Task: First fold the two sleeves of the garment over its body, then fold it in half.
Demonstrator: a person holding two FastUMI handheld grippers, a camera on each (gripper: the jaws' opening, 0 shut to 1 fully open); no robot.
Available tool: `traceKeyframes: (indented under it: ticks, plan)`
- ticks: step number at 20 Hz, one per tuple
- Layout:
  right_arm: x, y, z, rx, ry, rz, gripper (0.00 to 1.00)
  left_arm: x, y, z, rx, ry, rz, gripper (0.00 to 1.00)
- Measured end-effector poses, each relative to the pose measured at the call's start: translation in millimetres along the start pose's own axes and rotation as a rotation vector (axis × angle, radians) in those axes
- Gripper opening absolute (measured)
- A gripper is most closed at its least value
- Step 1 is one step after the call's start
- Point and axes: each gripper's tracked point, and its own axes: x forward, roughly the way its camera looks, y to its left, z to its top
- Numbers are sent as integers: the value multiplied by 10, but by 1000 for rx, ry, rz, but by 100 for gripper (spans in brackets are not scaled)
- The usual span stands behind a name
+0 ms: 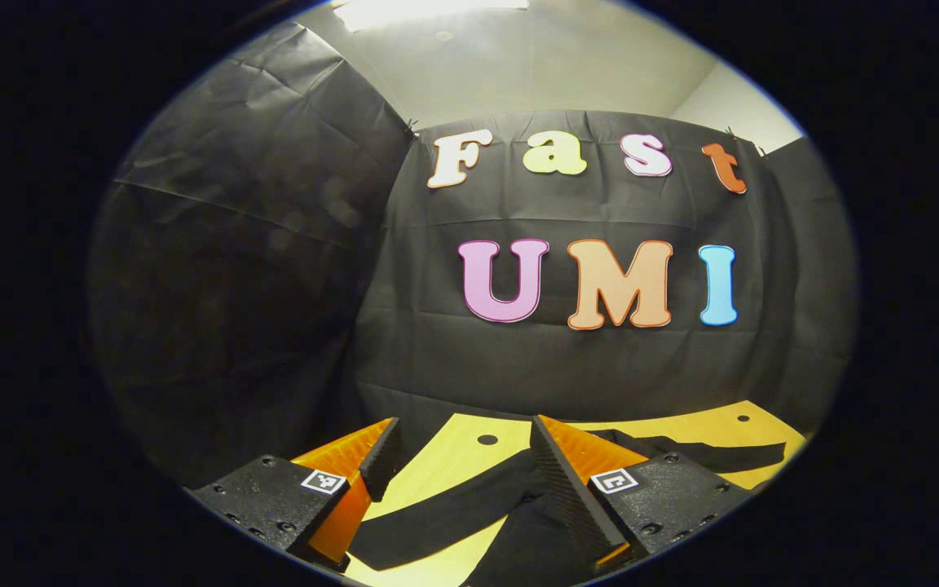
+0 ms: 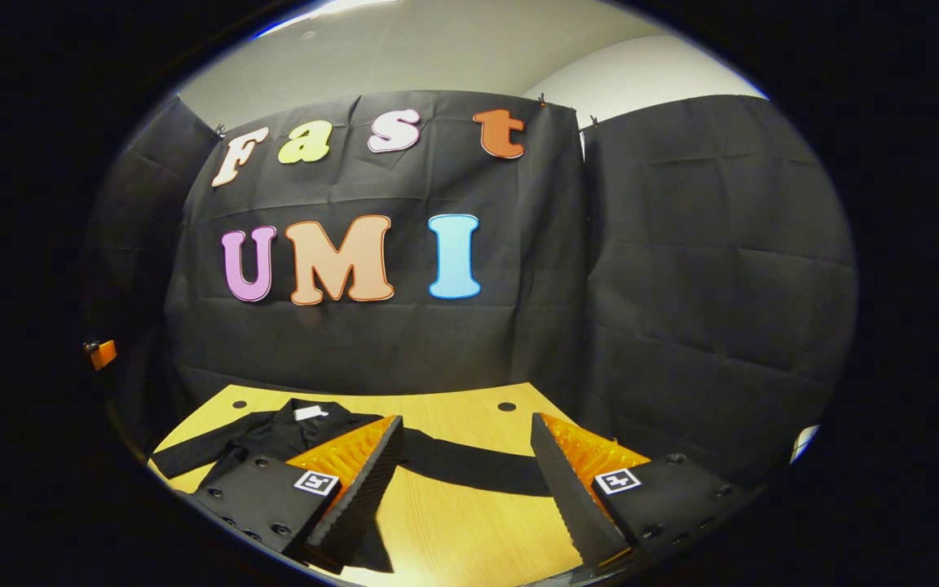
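Two hand-held grippers, left [image 1: 457, 469] and right [image 2: 465, 465], hover with fingers apart above the garment [image 2: 274, 436] spread flat on the bench [image 2: 469, 514]; being soft and limp, each sleeve [image 2: 469, 465] is probably best pinched near its cuff.

Bare surface [image 2: 469, 522] lies open around the spread black garment [image 2: 274, 440]; the black cloth wall [image 2: 681, 285] closes it in behind and beside.

Ceiling light [image 1: 429, 10] is glaring up top in the left gripper view, everything's bending hard toward the edges, and the glossy yellow wooden worktop [image 2: 469, 505] is looking bright and sharp.
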Motion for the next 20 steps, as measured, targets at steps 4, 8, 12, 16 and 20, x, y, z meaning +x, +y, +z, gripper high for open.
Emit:
traceKeyframes:
  ticks: [4, 8, 12, 16, 20]
  plan:
    - [42, -71, -39, 9, 9, -15, 100, 34, 6, 22, 9, -6, 11, 92]
    - [66, -121, -78, 7, 20, -27, 98, 54, -44, -13, 8, 5, 5, 92]
    - [106, -158, -135, -5, 39, -32, 98, 62, -124, -31, 9, 10, -9, 93]
    - [152, -189, -190, -2, 59, -37, 100, 85, -159, -37, 23, 15, -12, 92]
    - [230, -238, -289, -6, 80, -44, 98, 83, -160, -84, 38, 26, -11, 92]
